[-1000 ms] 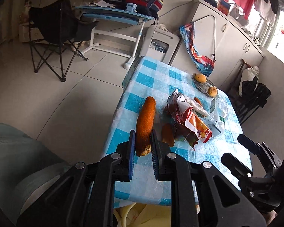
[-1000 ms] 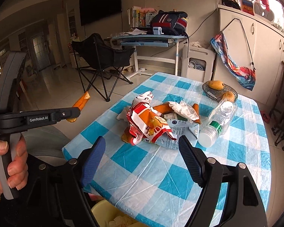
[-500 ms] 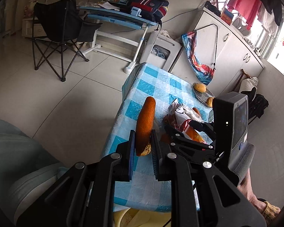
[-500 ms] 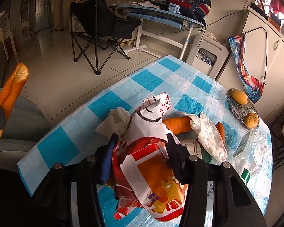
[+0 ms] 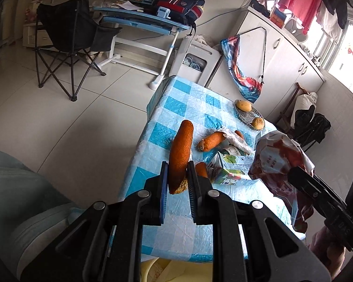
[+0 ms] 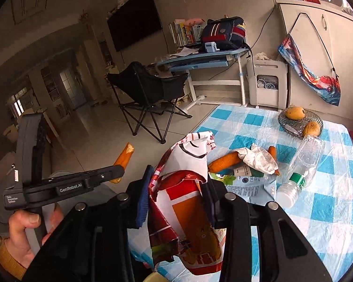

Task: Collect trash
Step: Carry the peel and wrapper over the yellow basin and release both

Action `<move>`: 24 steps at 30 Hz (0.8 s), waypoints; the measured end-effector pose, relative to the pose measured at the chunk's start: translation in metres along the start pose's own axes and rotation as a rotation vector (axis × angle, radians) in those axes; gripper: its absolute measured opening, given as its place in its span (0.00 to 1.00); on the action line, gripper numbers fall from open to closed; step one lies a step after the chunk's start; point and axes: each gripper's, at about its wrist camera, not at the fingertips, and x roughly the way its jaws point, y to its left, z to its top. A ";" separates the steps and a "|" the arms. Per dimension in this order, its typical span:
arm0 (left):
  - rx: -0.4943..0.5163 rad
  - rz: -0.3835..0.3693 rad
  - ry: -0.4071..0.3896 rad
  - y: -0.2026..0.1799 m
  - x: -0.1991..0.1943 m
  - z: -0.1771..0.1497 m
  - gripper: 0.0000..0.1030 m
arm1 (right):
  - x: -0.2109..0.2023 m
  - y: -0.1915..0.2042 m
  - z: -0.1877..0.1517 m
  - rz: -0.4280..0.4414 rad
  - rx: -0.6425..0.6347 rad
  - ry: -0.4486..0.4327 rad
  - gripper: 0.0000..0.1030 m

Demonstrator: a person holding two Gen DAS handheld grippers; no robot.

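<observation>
Mid-collection: left gripper (image 5: 177,176) pinches a bread stick (image 5: 180,155) off the table (image 5: 176,103), right gripper (image 6: 176,188) jaws closing on the lifted snack bag (image 6: 188,202); next, likely carry both to the bin.

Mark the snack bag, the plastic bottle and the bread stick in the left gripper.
snack bag (image 6: 188,202), right wrist view: red and white front panel between the jaws.
plastic bottle (image 6: 303,164), right wrist view: clear crumpled body, above the green label.
bread stick (image 5: 180,150), left wrist view: middle of its brown crust, above the pads.
</observation>
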 end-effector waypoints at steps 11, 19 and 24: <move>0.056 -0.048 0.037 -0.016 -0.019 -0.039 0.15 | -0.035 0.010 -0.084 0.090 0.139 0.153 0.39; 0.092 -0.057 0.147 -0.031 -0.029 -0.102 0.15 | 0.004 -0.006 -0.146 0.020 0.238 0.345 0.45; 0.122 -0.031 0.254 -0.037 -0.022 -0.136 0.15 | -0.015 -0.017 -0.132 -0.034 0.270 0.259 0.55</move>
